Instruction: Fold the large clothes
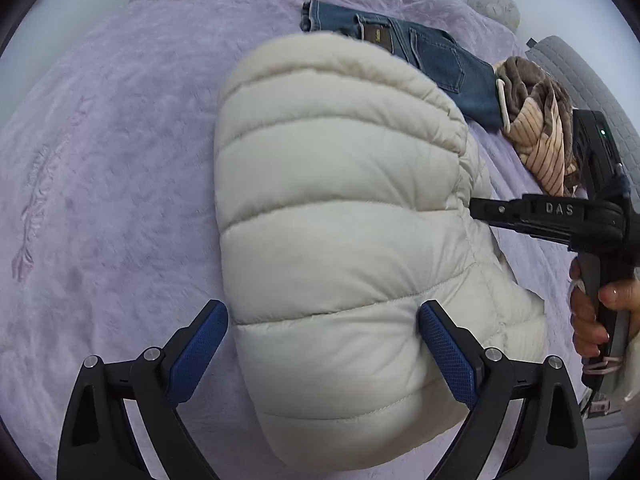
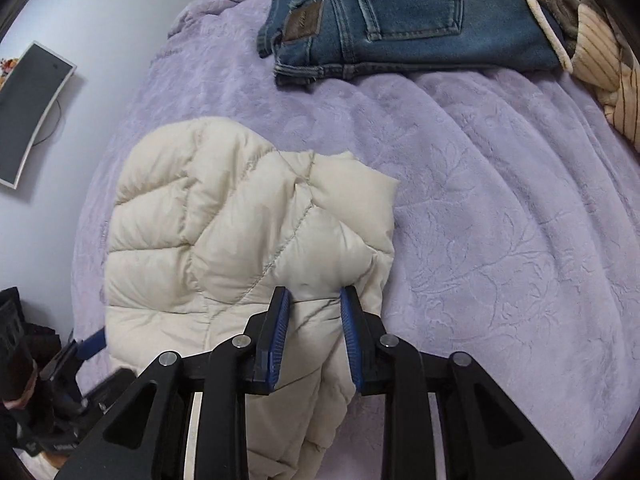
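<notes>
I had the cream puffer jacket [image 1: 340, 216] lying on the purple blanket [image 1: 112, 152], near the folded jeans [image 2: 400, 20]. My right gripper [image 2: 314, 312] pinched its edge; my left gripper [image 1: 320, 344] straddled it, fingers apart.

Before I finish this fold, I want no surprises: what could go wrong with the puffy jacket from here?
The right gripper pinches only a small bunch of the cream puffer jacket, so the slick fabric may slip out. The left gripper stands open around the bulging fold; unpressed, the padding may spring back open. The folded jeans and the striped garment pile lie just beyond on the purple blanket; a wide swing could disturb them.
</notes>
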`<state>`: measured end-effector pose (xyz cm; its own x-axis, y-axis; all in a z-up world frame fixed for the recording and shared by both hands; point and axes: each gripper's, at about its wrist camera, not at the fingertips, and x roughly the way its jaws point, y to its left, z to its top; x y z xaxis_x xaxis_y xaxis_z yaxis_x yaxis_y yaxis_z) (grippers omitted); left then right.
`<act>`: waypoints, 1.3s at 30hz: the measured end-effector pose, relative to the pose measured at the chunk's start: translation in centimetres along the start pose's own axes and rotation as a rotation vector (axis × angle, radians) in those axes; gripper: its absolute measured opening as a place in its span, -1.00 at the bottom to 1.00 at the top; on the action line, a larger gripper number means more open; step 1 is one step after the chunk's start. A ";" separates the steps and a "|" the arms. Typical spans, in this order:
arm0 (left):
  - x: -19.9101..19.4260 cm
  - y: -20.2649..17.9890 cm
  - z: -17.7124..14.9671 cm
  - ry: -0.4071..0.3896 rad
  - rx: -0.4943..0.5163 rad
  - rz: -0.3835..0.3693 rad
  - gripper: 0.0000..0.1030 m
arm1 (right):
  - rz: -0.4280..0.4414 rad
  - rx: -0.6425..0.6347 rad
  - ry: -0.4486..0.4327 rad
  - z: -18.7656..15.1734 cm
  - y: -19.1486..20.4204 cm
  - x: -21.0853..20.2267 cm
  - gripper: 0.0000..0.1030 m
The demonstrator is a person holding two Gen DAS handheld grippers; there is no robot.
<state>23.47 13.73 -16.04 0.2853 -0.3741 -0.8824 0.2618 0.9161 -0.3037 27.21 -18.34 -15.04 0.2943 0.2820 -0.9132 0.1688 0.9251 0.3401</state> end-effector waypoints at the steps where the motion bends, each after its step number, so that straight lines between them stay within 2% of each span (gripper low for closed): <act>1: 0.6 -0.1 -0.5 0.005 -0.011 -0.007 0.88 | 0.000 0.020 0.013 -0.1 -0.5 0.8 -0.43; 8: 2.4 -0.2 -1.6 0.030 -0.049 0.002 0.94 | -0.010 0.051 0.047 -1.0 -1.8 3.2 -0.43; 12: 2.3 -0.2 -1.5 0.025 -0.049 0.014 0.94 | 0.011 0.070 0.016 -2.0 -1.5 -0.7 -0.43; 16: 2.4 -0.5 -1.4 0.028 -0.052 0.024 0.94 | 0.119 0.051 -0.048 -5.2 0.3 -5.6 -0.43; 18: 2.6 -0.8 -1.2 0.031 -0.050 0.034 0.94 | 0.145 0.025 -0.031 -7.3 1.5 -6.0 -0.43; 20: 2.6 -1.0 -1.0 0.041 -0.046 0.039 0.94 | 0.114 -0.002 0.021 -9.2 2.2 -4.7 -0.43; 22: 2.5 -1.8 -0.7 0.050 -0.028 0.048 0.94 | 0.034 -0.020 0.057 -10.6 2.2 -2.5 -0.44; 25: 1.6 -3.0 -0.8 0.041 0.005 0.077 0.94 | -0.051 -0.027 0.052 -11.3 1.9 -0.6 -0.49; 39: -1.5 -2.9 -2.0 0.024 -0.007 0.105 0.94 | -0.038 0.040 0.031 -11.4 1.5 -0.7 -0.49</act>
<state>20.48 11.94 -14.58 0.2889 -0.2721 -0.9179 0.2252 0.9512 -0.2111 16.49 -14.27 -16.45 0.2581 0.2550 -0.9319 0.2169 0.9246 0.3131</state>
